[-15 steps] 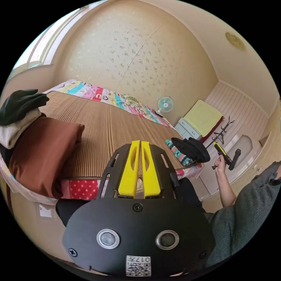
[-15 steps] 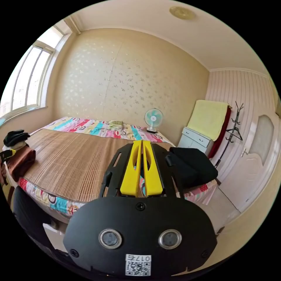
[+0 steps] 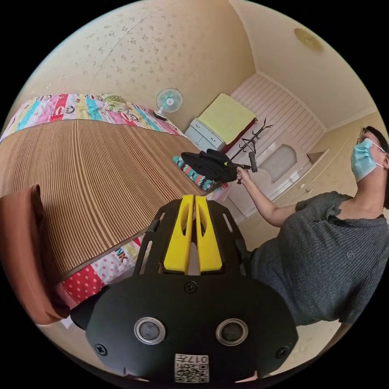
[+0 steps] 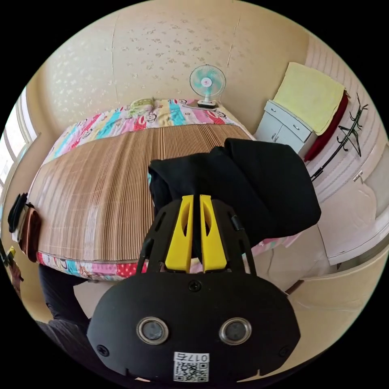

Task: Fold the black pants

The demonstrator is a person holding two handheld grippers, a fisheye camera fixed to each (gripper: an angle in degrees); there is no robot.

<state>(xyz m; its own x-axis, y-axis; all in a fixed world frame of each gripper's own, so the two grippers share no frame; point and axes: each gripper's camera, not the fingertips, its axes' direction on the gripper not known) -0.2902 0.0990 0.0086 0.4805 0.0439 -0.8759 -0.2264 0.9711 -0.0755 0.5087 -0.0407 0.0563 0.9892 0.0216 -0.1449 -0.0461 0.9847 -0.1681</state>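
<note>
black pants (image 4: 259, 190) heaped at bed (image 3: 81, 162) corner | right gripper (image 4: 195, 202) fingers together, nothing visibly clamped | left gripper (image 3: 194, 202) fingers together, empty | waistband edge to be pinched first

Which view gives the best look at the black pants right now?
The right gripper view: the black pants lie bunched at the bed's corner, large and close behind the right gripper. The left gripper view shows them small and far off, beside the person's hand.
</note>
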